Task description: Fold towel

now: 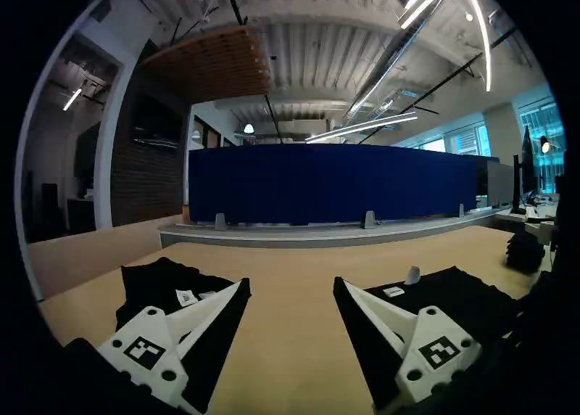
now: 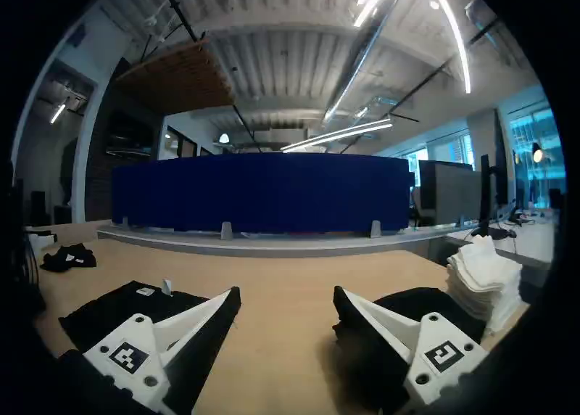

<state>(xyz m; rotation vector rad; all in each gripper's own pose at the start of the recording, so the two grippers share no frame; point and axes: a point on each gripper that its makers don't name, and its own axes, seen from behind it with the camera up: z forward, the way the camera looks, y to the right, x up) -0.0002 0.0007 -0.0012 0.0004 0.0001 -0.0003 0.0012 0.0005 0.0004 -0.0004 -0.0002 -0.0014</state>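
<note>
1. Left tool (image 1: pixel 290 283): fingers are standing well apart and gripping nothing, hovering low over the bare wooden surface (image 1: pixel 290 342).
2. Left towel (image 1: pixel 163 281): black, lying flat on the surface and partly hiding behind that tool's left finger. A white label is showing on top.
3. Middle towel (image 1: pixel 457 292): black, also lying flat, behind the same tool's right finger. A small white tab is sticking up at its far edge. Judging by that tab, it is appearing again at the left of the right gripper view (image 2: pixel 123 306).
4. Right tool (image 2: pixel 286 292): fingers are standing apart and empty, pointing at bare wood between two towels.
5. Right towel (image 2: pixel 413 306): black, looking bunched rather than flat, lying behind the right finger.
6. White stack (image 2: pixel 486 273): folded white towels are sitting at the right end of the surface, near the right towel.
7. Risks, as judged:
   - Neither tool is lining up on a hem, so closing now would be pinching air.
   - The black cloth is hiding its own edges and layers, so a grab may be catching one ply, or a label, and dragging the towel crooked.
   - The two tools may be going for different towels.
   - A wide swing on the right may be toppling the white stack.
</note>
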